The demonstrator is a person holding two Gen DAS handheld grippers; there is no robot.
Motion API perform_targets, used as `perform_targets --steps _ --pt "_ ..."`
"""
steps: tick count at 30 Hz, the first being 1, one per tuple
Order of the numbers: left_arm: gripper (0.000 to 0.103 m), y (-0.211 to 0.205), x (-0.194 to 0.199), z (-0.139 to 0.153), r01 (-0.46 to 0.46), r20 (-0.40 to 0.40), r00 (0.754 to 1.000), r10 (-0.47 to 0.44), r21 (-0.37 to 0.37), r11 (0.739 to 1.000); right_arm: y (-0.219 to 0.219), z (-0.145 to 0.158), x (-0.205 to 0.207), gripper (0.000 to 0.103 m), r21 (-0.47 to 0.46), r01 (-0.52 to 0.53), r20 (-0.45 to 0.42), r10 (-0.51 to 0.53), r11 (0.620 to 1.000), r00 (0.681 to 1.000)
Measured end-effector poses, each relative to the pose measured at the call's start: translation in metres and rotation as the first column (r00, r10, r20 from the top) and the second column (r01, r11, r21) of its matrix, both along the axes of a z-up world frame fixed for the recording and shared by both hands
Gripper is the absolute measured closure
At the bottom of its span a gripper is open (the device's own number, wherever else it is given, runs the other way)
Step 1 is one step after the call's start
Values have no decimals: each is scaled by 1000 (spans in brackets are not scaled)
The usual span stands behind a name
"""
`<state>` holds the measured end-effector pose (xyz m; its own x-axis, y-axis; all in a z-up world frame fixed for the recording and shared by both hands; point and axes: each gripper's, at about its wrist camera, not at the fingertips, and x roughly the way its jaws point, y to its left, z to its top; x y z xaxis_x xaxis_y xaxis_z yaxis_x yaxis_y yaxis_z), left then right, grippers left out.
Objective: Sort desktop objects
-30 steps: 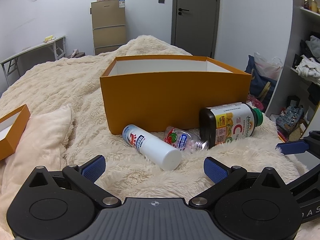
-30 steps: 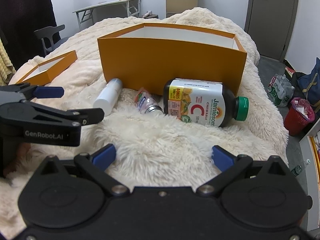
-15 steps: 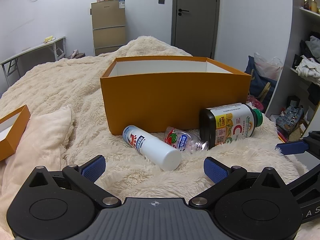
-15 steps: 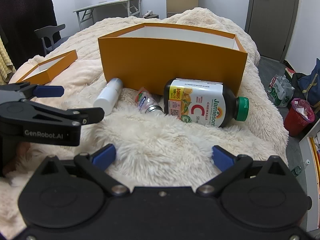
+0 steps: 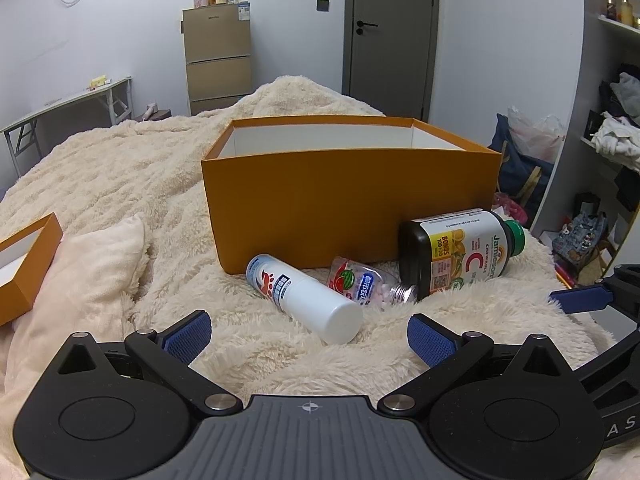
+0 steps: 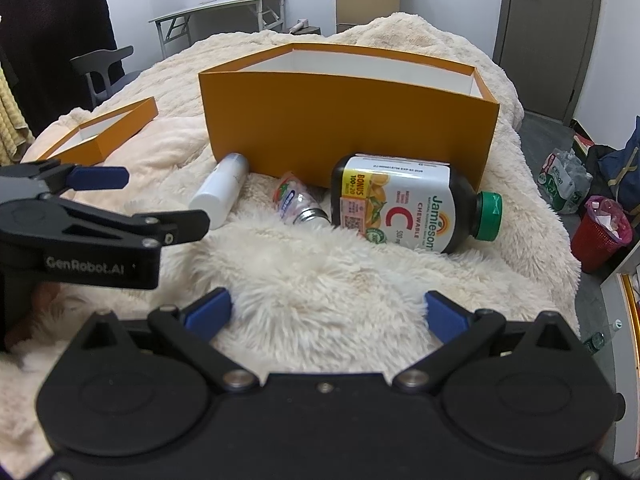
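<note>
Left gripper (image 5: 307,330) and right gripper (image 6: 327,312): both spread wide, holding nothing, over the fluffy blanket (image 6: 320,272). Ahead lie 3 items: white spray bottle (image 5: 304,298), small candy bottle (image 5: 366,286), vitamin C bottle (image 6: 412,204). Behind, touching them: orange box (image 5: 348,204), open-topped.

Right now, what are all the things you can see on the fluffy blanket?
Big box: one, orange, open, on the blanket behind the bottles.
Box lid: one, orange, lying to the left.
Vitamin bottle: one, dark with green cap, on its side against the box.
White bottle: one, white, on its side by the box.
Small candy bottle: one, clear with pink pieces, between them.
Blanket: one, cream, fluffy.
Left gripper: open, empty.
Right gripper: open, empty.
</note>
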<state>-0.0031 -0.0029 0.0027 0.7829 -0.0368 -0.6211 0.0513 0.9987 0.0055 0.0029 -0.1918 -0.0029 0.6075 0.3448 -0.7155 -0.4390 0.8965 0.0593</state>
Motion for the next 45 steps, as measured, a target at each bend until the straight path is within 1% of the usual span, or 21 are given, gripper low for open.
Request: perform_targets --steps 45 --pt "0 2 -2 3 0 11 1000 0 -5 1000 1 4 0 0 -6 -7 7 7 1000 1000"
